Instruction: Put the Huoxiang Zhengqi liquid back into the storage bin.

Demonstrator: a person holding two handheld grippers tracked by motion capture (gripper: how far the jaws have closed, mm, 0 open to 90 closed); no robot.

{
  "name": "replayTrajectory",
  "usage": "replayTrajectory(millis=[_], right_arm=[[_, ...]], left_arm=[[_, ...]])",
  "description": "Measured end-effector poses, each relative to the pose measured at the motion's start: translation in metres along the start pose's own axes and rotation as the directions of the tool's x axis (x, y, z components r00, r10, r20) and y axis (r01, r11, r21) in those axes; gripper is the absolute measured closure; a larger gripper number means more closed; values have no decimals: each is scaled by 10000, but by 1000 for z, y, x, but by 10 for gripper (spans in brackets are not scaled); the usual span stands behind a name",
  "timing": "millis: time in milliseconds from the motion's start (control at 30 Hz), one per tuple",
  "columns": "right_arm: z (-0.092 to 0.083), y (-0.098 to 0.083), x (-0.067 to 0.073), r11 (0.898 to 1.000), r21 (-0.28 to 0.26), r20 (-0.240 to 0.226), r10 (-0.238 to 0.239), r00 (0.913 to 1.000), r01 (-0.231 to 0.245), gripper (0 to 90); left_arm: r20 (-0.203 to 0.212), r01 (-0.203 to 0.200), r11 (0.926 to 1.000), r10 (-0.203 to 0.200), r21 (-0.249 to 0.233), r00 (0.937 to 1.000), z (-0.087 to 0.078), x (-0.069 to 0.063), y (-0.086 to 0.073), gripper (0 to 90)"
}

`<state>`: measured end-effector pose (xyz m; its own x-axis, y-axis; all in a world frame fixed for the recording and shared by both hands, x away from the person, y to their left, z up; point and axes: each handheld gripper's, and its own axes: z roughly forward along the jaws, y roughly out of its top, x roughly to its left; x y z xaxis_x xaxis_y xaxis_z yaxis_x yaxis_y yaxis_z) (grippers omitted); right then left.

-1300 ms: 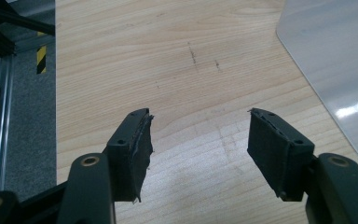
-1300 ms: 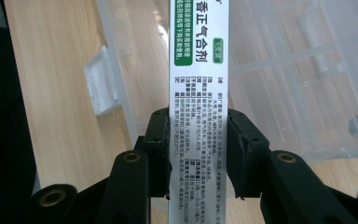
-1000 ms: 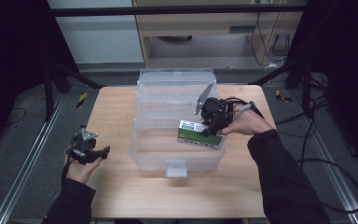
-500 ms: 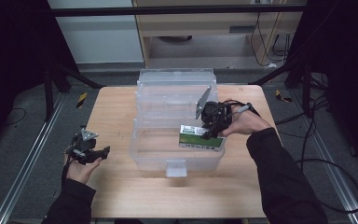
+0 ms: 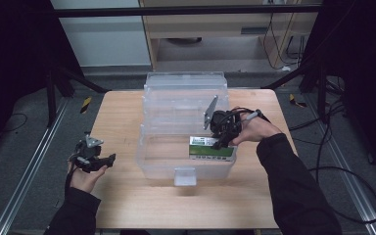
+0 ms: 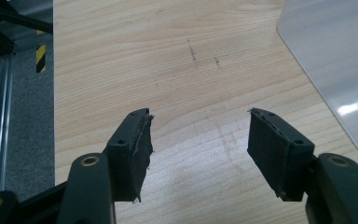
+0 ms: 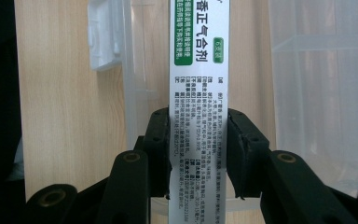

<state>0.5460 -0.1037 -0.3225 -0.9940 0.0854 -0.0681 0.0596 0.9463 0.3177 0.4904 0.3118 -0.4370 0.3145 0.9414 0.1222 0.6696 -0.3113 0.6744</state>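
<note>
A clear plastic storage box (image 5: 152,161) stands open in the middle of the wooden table, its lid (image 5: 186,90) tipped back. My right gripper (image 5: 223,142) is shut on a white and green medicine box (image 5: 210,148), held low inside the clear box at its right side. In the right gripper view both pads (image 7: 161,140) press on the sides of the medicine box (image 7: 198,70). My left gripper (image 5: 108,159) rests at the table's left edge, open, with bare wood between its fingers (image 6: 137,149).
The front latch (image 5: 185,176) of the clear box faces the person. The corner of the clear box (image 6: 335,70) shows at the right of the left gripper view. A metal rail (image 5: 24,176) and dark floor lie left of the table.
My right gripper has sunk a little with the medicine box, deeper into the clear box. The left gripper has kept still.
</note>
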Motion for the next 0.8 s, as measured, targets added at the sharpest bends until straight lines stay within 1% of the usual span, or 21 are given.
replayTrajectory(millis=[67,300,367,700,800], right_arm=[[2,1,0,9999,114,-17,64,10000,-64,641],[10,2,1,9993,311,-120,-182,9998,186,641],[11,3,2,9991,389,-119,-179,9998,183,640],[21,-2,2,9993,293,-319,-227,9992,237,639],[25,-3,3,9991,370,-362,-181,9992,195,638]], left_arm=[[6,-8,10000,8,7,10000,0,0,0,388],[4,-3,10000,3,10,10000,0,0,0,388],[2,-5,10000,5,10,10000,1,0,0,388],[-5,-33,10000,33,42,10000,1,-1,0,388],[-18,-26,10000,26,27,10000,1,0,0,388]])
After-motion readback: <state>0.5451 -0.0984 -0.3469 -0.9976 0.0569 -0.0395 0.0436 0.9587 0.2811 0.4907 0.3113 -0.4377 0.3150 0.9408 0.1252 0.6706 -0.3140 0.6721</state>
